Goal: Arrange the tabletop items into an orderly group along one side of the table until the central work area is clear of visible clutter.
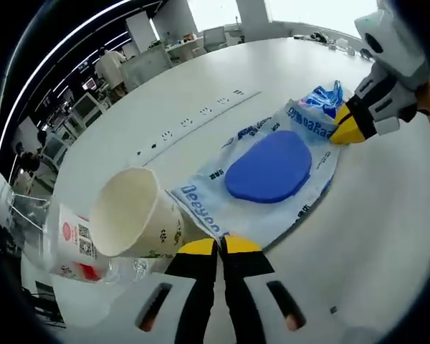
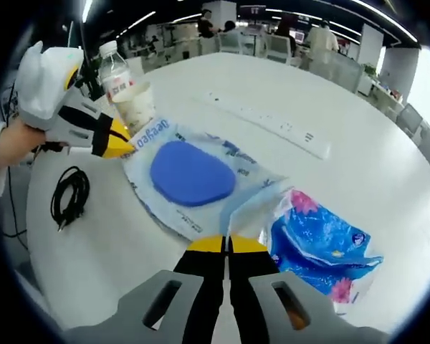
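clear plastic, printed with blue lettering, forms a flat bag (image 1: 272, 193) lying in the middle of the round white table (image 1: 387, 236), with a blue oval pad (image 1: 269, 172) showing through it. both grippers pinch it at opposite ends: the left gripper (image 1: 220, 246) has its yellow-tipped jaws closed on the edge beside the cream paper cup (image 1: 132, 215), and the right gripper (image 2: 226, 245) is closed on the far edge, next to a crumpled blue floral plastic pack (image 2: 319, 247). a clear water bottle with a red-and-white label (image 1: 64, 247) lies behind the cup, a coiled black cable (image 2: 69, 195) sits near the table edge, and a white power strip (image 2: 269, 123) runs across the middle.

the step in hand looks like moving the bag. the next move calls for both hands travelling together so the film doesn't tear or drag the cup.
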`<state>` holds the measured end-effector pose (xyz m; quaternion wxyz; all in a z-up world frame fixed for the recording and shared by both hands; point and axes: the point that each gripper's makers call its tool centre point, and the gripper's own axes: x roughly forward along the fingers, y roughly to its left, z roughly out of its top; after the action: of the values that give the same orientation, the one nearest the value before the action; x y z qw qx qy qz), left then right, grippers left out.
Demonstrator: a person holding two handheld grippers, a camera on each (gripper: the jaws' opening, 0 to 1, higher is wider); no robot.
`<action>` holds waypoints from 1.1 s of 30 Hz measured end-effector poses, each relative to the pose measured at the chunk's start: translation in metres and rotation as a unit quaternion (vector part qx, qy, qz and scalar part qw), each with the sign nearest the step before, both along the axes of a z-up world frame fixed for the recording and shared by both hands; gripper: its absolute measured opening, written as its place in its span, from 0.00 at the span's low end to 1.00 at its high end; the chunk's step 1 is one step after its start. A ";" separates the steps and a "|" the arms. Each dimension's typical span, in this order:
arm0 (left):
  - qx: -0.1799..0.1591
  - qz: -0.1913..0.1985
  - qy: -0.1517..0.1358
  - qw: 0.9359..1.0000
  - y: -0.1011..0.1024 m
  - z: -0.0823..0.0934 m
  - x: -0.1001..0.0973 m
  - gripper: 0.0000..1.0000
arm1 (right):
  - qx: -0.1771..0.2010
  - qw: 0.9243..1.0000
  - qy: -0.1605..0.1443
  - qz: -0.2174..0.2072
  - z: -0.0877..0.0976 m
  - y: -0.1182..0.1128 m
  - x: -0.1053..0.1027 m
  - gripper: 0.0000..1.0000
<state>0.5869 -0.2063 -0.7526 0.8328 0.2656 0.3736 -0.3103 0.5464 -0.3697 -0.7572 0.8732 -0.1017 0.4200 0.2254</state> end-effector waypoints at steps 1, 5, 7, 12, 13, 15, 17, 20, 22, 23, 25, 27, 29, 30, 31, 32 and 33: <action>-0.004 0.005 0.004 1.000 0.001 -0.002 0.000 0.00 | -0.001 1.000 -0.001 0.002 0.000 0.001 0.000 0.00; -0.015 0.016 0.008 1.000 0.002 -0.005 0.001 0.00 | -0.003 1.000 0.001 0.003 -0.002 0.001 -0.001 0.00; -0.014 0.015 0.007 1.000 0.001 -0.006 0.001 0.00 | -0.003 1.000 0.003 0.003 -0.003 0.001 -0.001 0.00; -0.027 0.027 0.010 0.999 0.002 -0.008 0.000 0.00 | 0.004 1.000 0.004 -0.003 -0.003 0.000 -0.001 0.00; -0.027 0.028 0.009 0.999 0.002 -0.008 0.000 0.00 | 0.007 1.000 0.005 -0.005 -0.004 0.000 -0.001 0.00; -0.027 0.029 0.006 0.999 0.001 -0.010 -0.001 0.00 | 0.011 1.000 0.006 -0.010 -0.004 -0.001 -0.002 0.00; -0.028 0.030 0.003 0.999 0.001 -0.010 -0.001 0.00 | 0.012 1.000 0.007 -0.014 -0.004 -0.001 -0.002 0.00; -0.036 0.039 0.006 0.999 0.001 -0.011 -0.001 0.00 | 0.015 1.000 0.009 -0.017 -0.004 0.000 -0.002 0.00; -0.037 0.040 0.006 0.999 0.001 -0.011 -0.001 0.00 | 0.017 1.000 0.008 -0.017 -0.004 -0.001 -0.002 0.00; -0.037 0.039 0.005 0.999 0.001 -0.011 -0.001 0.00 | 0.018 1.000 0.008 -0.018 -0.004 -0.001 -0.002 0.00; -0.041 0.041 0.004 0.998 0.001 -0.011 -0.001 0.00 | 0.017 1.000 0.004 -0.020 -0.003 -0.001 -0.003 0.01; -0.042 0.045 0.003 0.998 0.001 -0.010 -0.001 0.00 | 0.013 1.000 -0.001 -0.014 -0.002 0.000 -0.003 0.02; -0.040 0.047 0.001 0.998 0.001 -0.011 -0.001 0.00 | 0.015 1.000 -0.015 -0.011 0.003 -0.001 -0.001 0.04; -0.040 0.048 0.000 0.998 0.001 -0.011 -0.001 0.00 | 0.014 1.000 -0.019 -0.010 0.005 -0.001 -0.001 0.06; -0.041 0.051 -0.002 0.998 0.001 -0.011 -0.001 0.00 | 0.015 1.000 -0.024 -0.011 0.008 -0.002 -0.001 0.07; -0.044 0.054 -0.002 0.998 0.001 -0.010 -0.001 0.00 | 0.017 0.999 -0.029 -0.013 0.011 -0.002 -0.001 0.09; -0.054 0.065 0.000 0.996 0.002 -0.010 -0.001 0.00 | 0.023 0.999 -0.034 -0.020 0.014 -0.003 -0.002 0.11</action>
<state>0.5859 -0.2045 -0.7629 0.8643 0.1952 0.3730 -0.2752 0.5442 -0.3729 -0.7430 0.8932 -0.0811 0.3869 0.2143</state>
